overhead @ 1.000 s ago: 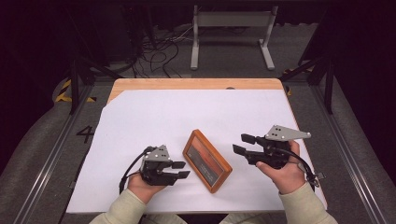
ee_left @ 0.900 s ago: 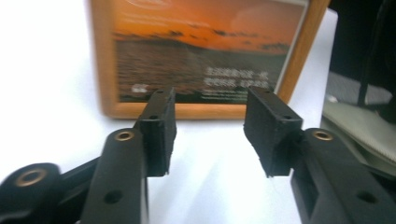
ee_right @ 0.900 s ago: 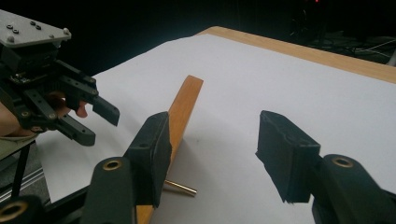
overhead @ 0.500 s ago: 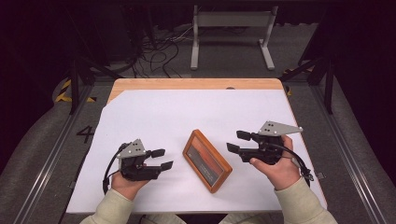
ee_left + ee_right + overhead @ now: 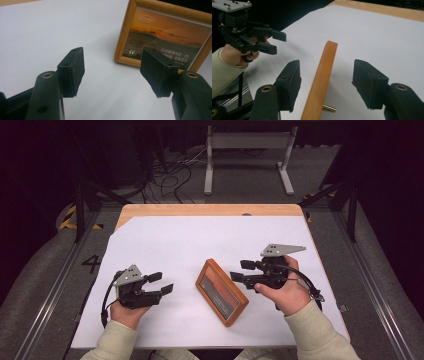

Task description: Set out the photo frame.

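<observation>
A white sheet (image 5: 200, 245) covers nearly all of the wooden tabletop (image 5: 210, 210), leaving a strip of bare wood along the far edge. Beyond it the room is dark: a tangle of cables (image 5: 170, 170) on the grey floor, a pale metal stand (image 5: 248, 155) straight ahead, black frame rails down both sides.

Centre stage, the picture frame (image 5: 221, 291), wood-edged, standing on its long edge at a slant across the sheet. The left gripper view catches its face: an orange sunset print (image 5: 170, 42) with white lettering. From the right gripper view we see it edge-on, the wooden rim (image 5: 322, 77) running away up the sheet, and a small brass peg (image 5: 329, 108) pokes out low at its right side.

The left gripper (image 5: 159, 283) sits off to the frame's left, apart from it, and its fingers (image 5: 72, 70) have just been opening; they stand spread with nothing but white sheet between them, the frame ahead and towards the right finger.

The right gripper (image 5: 244, 271) is close in on the other side, fingers (image 5: 367, 82) wide, having just eased in a touch. The frame's rim rises in the gap between them, nearer the left finger, and neither pad presses on the wood.
</observation>
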